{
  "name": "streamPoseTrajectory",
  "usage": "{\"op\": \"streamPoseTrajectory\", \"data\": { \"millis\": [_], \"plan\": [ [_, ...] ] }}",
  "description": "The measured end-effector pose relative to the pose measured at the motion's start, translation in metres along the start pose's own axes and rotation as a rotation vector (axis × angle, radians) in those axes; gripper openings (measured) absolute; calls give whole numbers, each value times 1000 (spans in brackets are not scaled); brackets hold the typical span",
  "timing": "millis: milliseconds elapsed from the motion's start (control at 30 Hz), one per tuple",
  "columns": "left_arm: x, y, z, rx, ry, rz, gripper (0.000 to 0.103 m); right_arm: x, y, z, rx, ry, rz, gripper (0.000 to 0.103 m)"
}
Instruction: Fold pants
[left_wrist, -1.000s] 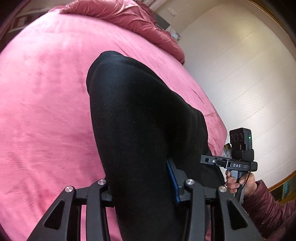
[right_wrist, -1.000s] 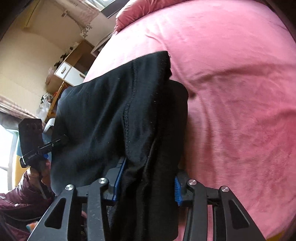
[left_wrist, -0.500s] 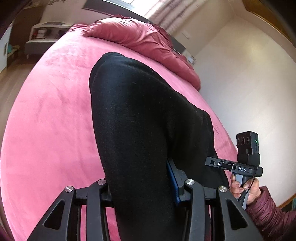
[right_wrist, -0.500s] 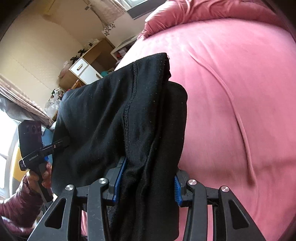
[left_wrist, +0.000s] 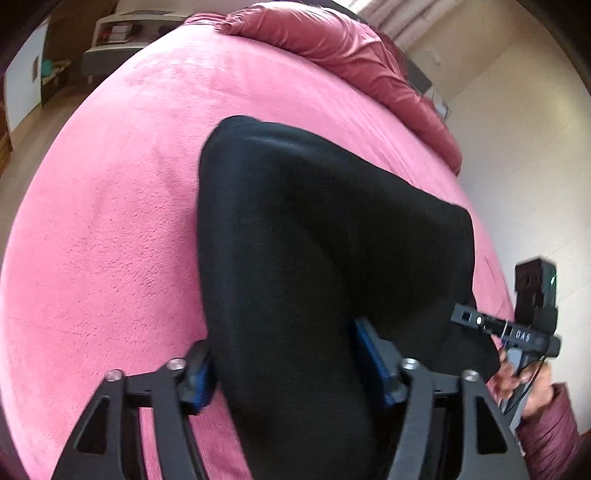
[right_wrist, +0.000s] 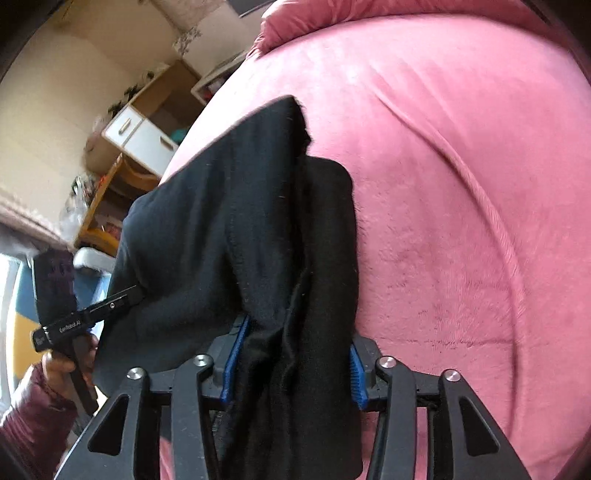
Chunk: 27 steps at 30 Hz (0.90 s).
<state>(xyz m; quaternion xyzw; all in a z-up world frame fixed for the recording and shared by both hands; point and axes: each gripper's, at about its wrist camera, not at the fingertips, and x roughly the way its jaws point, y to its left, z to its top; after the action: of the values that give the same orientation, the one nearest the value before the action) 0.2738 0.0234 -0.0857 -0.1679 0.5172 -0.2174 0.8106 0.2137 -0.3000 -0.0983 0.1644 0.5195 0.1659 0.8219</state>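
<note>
The black pants (left_wrist: 295, 240) hang in a bundle between both grippers above the pink bed (left_wrist: 110, 221). My left gripper (left_wrist: 291, 365) is shut on one end of the pants, the cloth filling the space between its blue pads. My right gripper (right_wrist: 291, 365) is shut on the other end of the pants (right_wrist: 258, 240), several layers bunched between its pads. The right gripper also shows at the right edge of the left wrist view (left_wrist: 506, 328), and the left gripper at the left edge of the right wrist view (right_wrist: 85, 321). The fingertips are hidden by cloth.
A crumpled dark pink duvet (left_wrist: 351, 48) lies at the head of the bed. A wooden cabinet with white drawers (right_wrist: 140, 129) stands beside the bed. A white wall (left_wrist: 535, 147) is on the right side.
Both grippers have tilted and moved, still holding the pants; the views now show more of the bed's surface and the bundle sits lower and closer over the bed.
</note>
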Motion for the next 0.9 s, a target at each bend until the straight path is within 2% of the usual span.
{"op": "streamPoseTrajectory", "data": {
  "millis": [100, 167, 300, 367, 400, 600, 733, 800, 833, 867, 900],
  "plan": [
    [-4, 1, -6, 20, -18, -10, 71, 2, -12, -7, 45, -21, 48, 53],
    [-8, -2, -4, 10, -23, 11, 71, 0, -15, -11, 48, -28, 47, 55],
    [-26, -6, -11, 5, -70, 120, 71, 4, 2, -2, 42, -29, 2, 61],
    [-41, -14, -16, 3, -123, 191, 71, 0, 6, 0, 32, -35, -38, 69],
    [-51, -18, -23, 0, -151, 217, 69, -5, 11, -1, 15, -45, -63, 70],
    [-81, -31, -62, 7, -231, 276, 69, -46, 29, -15, -30, -100, -78, 69],
    [-92, -38, -87, 31, -261, 300, 69, -78, 38, -42, -69, -142, -68, 58],
    [-90, -42, -88, 53, -247, 304, 69, -82, 44, -56, -74, -146, -77, 58],
    [-87, -43, -93, 58, -228, 309, 69, -80, 46, -64, -83, -137, -109, 56],
    [-83, -45, -96, 61, -210, 306, 69, -75, 50, -68, -89, -122, -136, 42],
    [-79, -46, -99, 65, -196, 303, 69, -70, 50, -73, -97, -102, -167, 32]
  ]
}}
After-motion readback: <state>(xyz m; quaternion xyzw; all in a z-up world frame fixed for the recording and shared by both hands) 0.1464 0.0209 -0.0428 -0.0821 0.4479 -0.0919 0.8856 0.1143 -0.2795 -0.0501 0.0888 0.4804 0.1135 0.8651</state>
